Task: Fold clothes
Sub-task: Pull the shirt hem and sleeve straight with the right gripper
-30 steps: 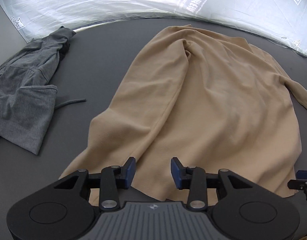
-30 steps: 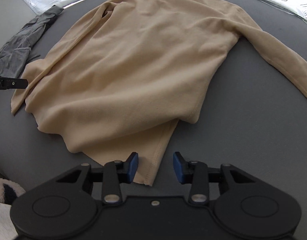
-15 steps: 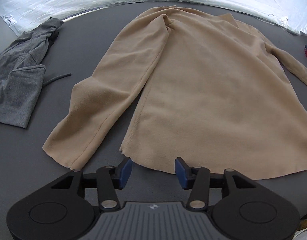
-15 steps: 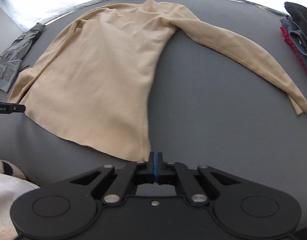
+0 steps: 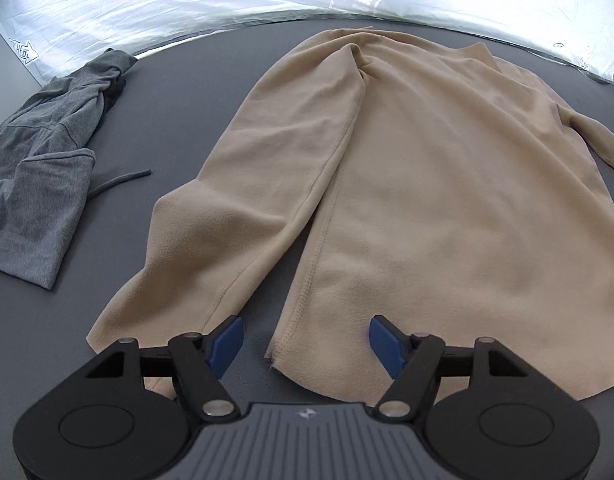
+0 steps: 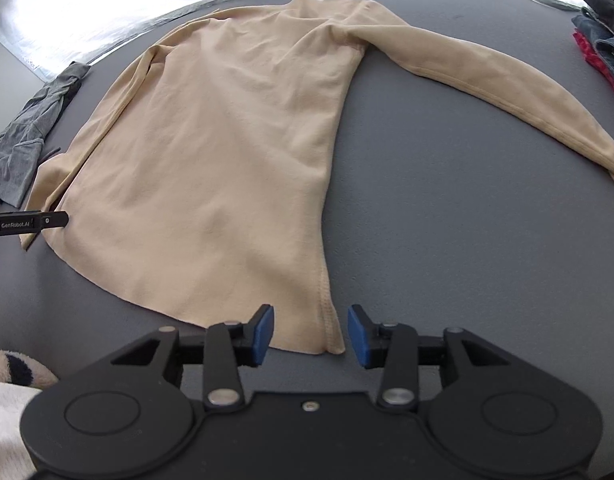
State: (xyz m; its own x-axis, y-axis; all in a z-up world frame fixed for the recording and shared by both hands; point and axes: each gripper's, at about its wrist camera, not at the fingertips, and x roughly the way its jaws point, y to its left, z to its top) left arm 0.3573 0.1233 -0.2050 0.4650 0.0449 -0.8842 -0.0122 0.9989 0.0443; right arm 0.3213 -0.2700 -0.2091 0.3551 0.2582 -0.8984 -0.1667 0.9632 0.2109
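Beige top (image 6: pixel 227 152) lies flat between grey garment (image 5: pixel 35 184) and clothes pile (image 6: pixel 603 32); both claws have just been opening, gripping nothing.

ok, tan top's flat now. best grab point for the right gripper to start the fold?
Probably the cuff end of the outstretched sleeve, pinched from above. That sleeve of the tan top lies splayed away from the body on bare table, so nothing crowds it. The right gripper is open at the hem corner.
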